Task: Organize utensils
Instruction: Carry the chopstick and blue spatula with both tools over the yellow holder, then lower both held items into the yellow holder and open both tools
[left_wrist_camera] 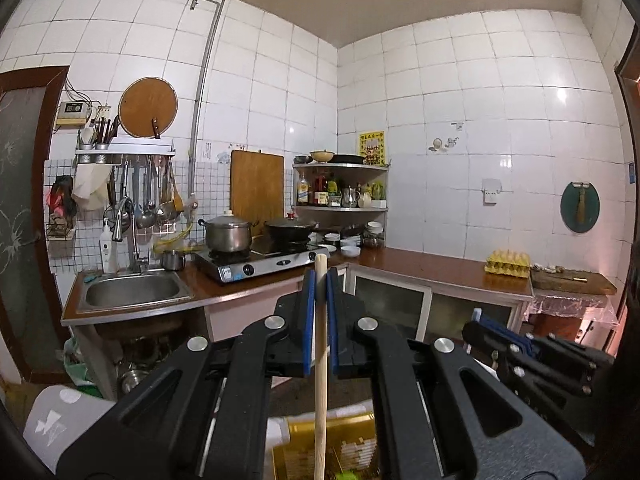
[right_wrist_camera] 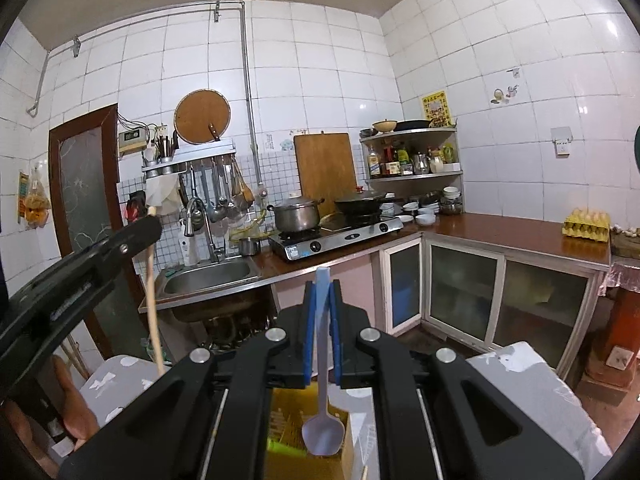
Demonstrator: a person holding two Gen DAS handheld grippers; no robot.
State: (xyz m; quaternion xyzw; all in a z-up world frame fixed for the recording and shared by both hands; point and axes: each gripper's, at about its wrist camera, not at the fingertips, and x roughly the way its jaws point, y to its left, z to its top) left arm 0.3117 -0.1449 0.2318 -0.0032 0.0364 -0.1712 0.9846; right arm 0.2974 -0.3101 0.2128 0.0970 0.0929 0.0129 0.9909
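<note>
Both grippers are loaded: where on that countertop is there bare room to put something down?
Bare countertop runs from the stacked bowls to the egg tray. A narrower strip lies in front of the stove. It is crowded from the sink past the small pot to the stove, and under the corner shelf.

Sitting along the back wall, left to right: sink [left_wrist_camera: 132, 292], then stove [left_wrist_camera: 260, 264], then corner shelves [left_wrist_camera: 340, 188]. Resting on the stove's left burner, a pot [left_wrist_camera: 228, 234]; on the right burner, a wok [left_wrist_camera: 290, 229]. Leaning against the wall behind the stove, a cutting board [left_wrist_camera: 256, 186]. Hanging above the sink, a rack of ladles [left_wrist_camera: 148, 196]. Sitting far right on the side counter, an egg tray [left_wrist_camera: 508, 264]. Down front, sticking up between the left gripper [left_wrist_camera: 320, 280] jaws, a wooden stick [left_wrist_camera: 320, 360]; likewise in the right gripper [right_wrist_camera: 322, 292], a spoon [right_wrist_camera: 323, 436], bowl hanging over a box [right_wrist_camera: 348, 440].
</note>
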